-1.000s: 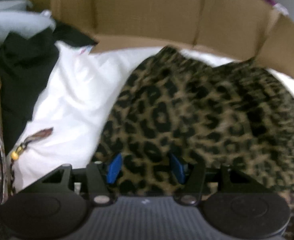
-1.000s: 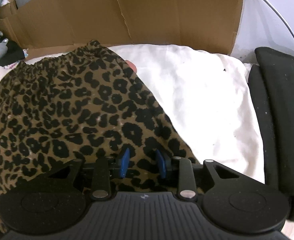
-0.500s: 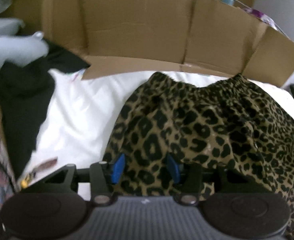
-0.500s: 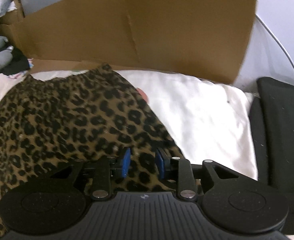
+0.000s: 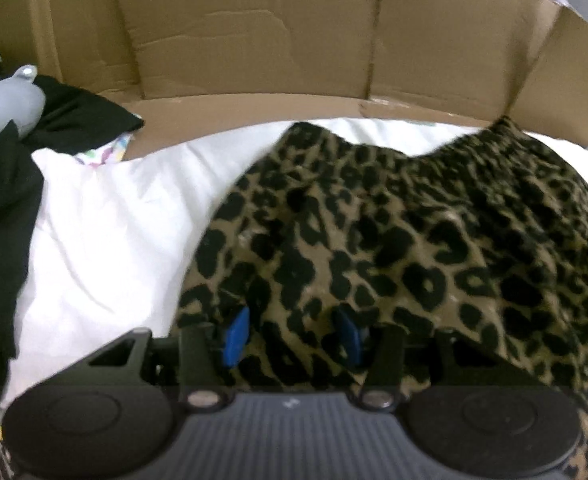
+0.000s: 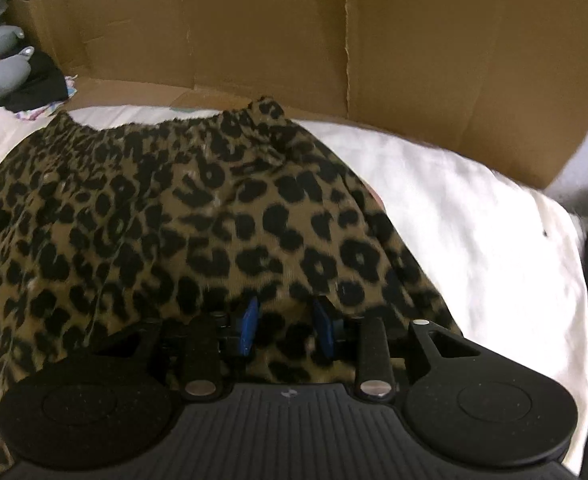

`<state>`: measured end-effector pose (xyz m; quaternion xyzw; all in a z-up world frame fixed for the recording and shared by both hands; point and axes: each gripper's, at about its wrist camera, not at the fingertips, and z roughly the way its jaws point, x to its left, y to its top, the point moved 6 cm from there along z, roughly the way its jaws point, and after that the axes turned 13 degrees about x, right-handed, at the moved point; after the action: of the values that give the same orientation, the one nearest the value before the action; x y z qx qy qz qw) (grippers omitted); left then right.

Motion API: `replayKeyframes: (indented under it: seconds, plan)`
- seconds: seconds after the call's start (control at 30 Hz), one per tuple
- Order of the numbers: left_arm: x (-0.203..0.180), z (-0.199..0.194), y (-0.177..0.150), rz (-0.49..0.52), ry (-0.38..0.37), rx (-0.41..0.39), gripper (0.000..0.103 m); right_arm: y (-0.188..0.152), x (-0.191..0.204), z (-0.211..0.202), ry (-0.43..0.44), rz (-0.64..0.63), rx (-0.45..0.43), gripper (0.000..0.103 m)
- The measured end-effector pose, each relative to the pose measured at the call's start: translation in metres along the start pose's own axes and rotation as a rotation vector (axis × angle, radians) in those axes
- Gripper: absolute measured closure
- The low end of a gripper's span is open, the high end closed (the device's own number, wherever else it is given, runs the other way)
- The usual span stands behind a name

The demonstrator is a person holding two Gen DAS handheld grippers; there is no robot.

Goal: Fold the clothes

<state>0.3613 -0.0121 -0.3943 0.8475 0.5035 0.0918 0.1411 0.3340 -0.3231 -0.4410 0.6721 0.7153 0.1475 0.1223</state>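
Nearer now, cardboard wall (image 5: 253,36) backs white bedding (image 5: 105,240) under leopard-print garment (image 6: 197,216).

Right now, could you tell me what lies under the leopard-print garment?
The leopard-print garment lies on a white sheet, visible on both sides. Anything directly beneath it is covered.

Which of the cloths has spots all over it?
The brown leopard-print garment lying on the plain white sheet. The black cloth at the left edge has no pattern.
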Motion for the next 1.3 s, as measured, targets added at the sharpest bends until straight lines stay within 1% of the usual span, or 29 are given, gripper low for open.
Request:
replayKeyframes:
  seconds: [0.2, 0.27, 0.3, 0.33, 0.37, 0.43, 0.57, 0.63, 0.73, 0.8, 0.87, 0.9, 1.03, 1.1, 1.23, 1.3]
  plan:
    - [-0.005, -0.002, 0.009, 0.014, 0.050, -0.007, 0.048, 0.023, -0.007, 0.015, -0.050, 0.021, -0.043, 0.062]
    - [-0.003, -0.006, 0.010, -0.015, 0.051, -0.001, 0.050, 0.032, -0.012, 0.018, -0.062, 0.025, -0.048, 0.059]
    - [-0.004, -0.011, 0.009, -0.036, 0.053, -0.001, 0.054, 0.037, -0.014, 0.020, -0.073, 0.023, -0.052, 0.058]
    - [-0.006, -0.015, 0.008, -0.045, 0.052, -0.006, 0.054, 0.042, -0.016, 0.021, -0.084, 0.022, -0.056, 0.059]
    - [-0.011, -0.020, 0.007, -0.045, 0.048, -0.012, 0.054, 0.048, -0.020, 0.023, -0.091, 0.026, -0.058, 0.059]
    - [-0.026, -0.029, 0.006, -0.005, 0.021, -0.028, 0.054, 0.054, -0.022, 0.023, -0.107, 0.041, -0.054, 0.059]
    - [-0.055, -0.037, 0.012, 0.036, -0.063, -0.037, 0.054, 0.061, -0.020, 0.013, -0.155, 0.073, -0.053, 0.059]
    - [-0.070, -0.039, 0.015, 0.071, -0.079, -0.055, 0.054, 0.060, -0.015, -0.002, -0.125, 0.081, -0.088, 0.059]
    - [-0.083, -0.029, 0.025, 0.117, -0.076, -0.058, 0.054, 0.058, -0.002, -0.022, -0.054, 0.068, -0.143, 0.058]
    - [-0.086, -0.019, 0.028, 0.111, -0.080, -0.040, 0.054, 0.056, 0.014, -0.022, -0.014, 0.013, -0.148, 0.058]
    - [-0.085, -0.005, 0.032, 0.104, -0.071, -0.022, 0.053, 0.054, 0.031, -0.019, 0.022, -0.052, -0.147, 0.056]
    - [-0.083, 0.002, 0.034, 0.095, -0.061, -0.010, 0.050, 0.052, 0.038, -0.015, 0.029, -0.074, -0.135, 0.055]
    - [-0.076, 0.012, 0.040, 0.060, -0.065, -0.015, 0.045, 0.045, 0.055, 0.014, 0.013, -0.106, -0.045, 0.055]
    - [-0.076, 0.013, 0.041, 0.070, -0.058, -0.023, 0.043, 0.047, 0.052, 0.020, 0.016, -0.073, -0.046, 0.052]
    - [-0.077, 0.014, 0.042, 0.076, -0.053, -0.035, 0.043, 0.072, 0.054, 0.027, -0.008, -0.044, -0.016, 0.046]
    - [-0.076, 0.013, 0.044, 0.069, -0.055, -0.033, 0.043, 0.081, 0.055, 0.031, -0.014, -0.030, -0.004, 0.045]
